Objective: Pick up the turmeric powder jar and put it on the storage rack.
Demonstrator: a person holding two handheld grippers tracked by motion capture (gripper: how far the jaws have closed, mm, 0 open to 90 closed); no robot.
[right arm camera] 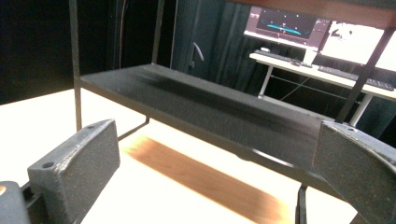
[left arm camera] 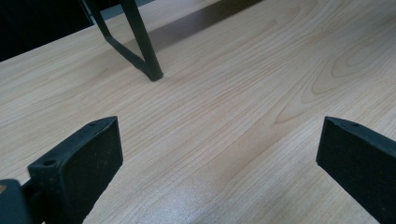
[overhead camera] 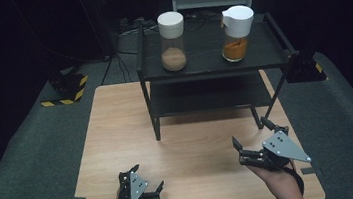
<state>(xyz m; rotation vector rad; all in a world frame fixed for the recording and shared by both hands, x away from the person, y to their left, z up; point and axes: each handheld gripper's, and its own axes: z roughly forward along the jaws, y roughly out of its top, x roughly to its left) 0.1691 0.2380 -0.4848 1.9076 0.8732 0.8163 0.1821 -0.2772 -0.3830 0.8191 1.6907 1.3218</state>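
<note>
Btwn grippers & jars (overhead camera: 173, 48): black shelf rack (overhead camera: 211, 65), table (overhead camera: 118, 136).

A wooden table (overhead camera: 118, 136) carries a black rack (overhead camera: 209, 65) at its far side. On the rack's top shelf stand two jars, one left (overhead camera: 172, 41), one right (overhead camera: 236, 33), well apart.

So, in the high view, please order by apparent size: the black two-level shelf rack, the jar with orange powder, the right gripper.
1. Black two-level shelf rack, clearly largest.
2 and 3. Right gripper and glass jar of orange powder: unsure, since the gripper is nearer the camera.
</note>
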